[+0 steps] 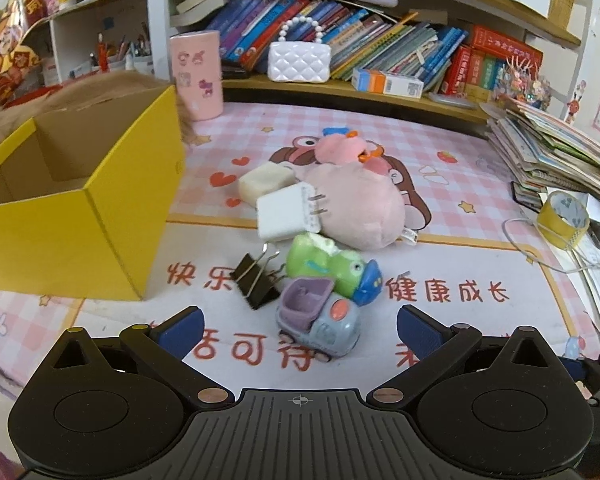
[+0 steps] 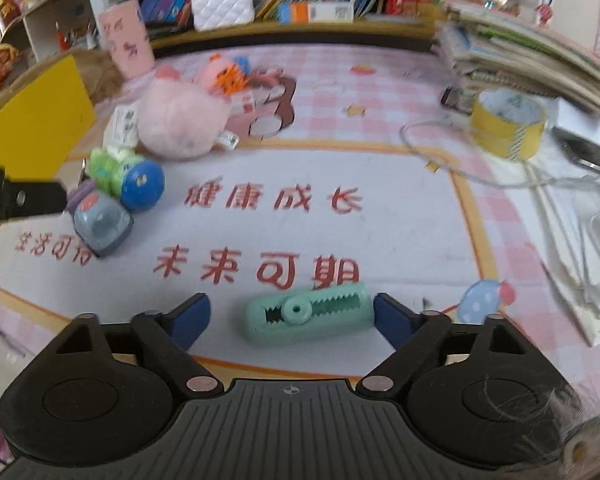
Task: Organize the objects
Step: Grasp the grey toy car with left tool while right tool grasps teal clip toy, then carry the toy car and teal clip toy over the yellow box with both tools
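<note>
Left gripper [image 1: 299, 326] wide open, empty, toy car [image 1: 318, 322] between fingers on worktop [image 1: 480, 208]. Right gripper [image 2: 291, 316] wide open, straddling green clip [image 2: 306, 314], not gripping. Yellow box [image 1: 80, 224] left, plush [image 1: 356, 204] behind.

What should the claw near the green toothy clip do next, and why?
Probably close the right claw on the mint crocodile clip. Its fingers are open, the clip lies on the mat right between them, not yet gripped, and the yellow box waits open.

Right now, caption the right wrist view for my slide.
Open right gripper straddles a green clip lying on the printed mat, toys clustered at left.
</note>
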A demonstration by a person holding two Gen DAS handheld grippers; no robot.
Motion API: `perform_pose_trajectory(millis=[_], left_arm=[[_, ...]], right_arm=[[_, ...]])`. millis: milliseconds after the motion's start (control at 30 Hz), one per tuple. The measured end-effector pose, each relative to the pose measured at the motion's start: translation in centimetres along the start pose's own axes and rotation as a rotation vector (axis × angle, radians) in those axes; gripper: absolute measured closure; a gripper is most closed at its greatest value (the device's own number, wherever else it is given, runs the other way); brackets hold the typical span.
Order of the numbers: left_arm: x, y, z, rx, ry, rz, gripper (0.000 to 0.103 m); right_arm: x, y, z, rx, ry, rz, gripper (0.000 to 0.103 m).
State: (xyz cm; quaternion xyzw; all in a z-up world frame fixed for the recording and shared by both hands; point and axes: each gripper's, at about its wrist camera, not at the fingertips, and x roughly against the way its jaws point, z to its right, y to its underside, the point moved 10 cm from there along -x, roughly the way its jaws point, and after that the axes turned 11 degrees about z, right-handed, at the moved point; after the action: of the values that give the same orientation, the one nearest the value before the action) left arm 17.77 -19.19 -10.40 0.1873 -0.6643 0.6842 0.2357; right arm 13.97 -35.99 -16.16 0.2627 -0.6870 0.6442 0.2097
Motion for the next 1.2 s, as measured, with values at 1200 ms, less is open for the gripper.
perform_pose_trajectory(millis=[1200], left_arm=[[1.3, 0.8, -3.4, 0.096, -0.039, 0.005, 0.04]], right_arm=[[0.7, -4.5, -4.5, 0.043, -0.155, 0.044, 0.036]])
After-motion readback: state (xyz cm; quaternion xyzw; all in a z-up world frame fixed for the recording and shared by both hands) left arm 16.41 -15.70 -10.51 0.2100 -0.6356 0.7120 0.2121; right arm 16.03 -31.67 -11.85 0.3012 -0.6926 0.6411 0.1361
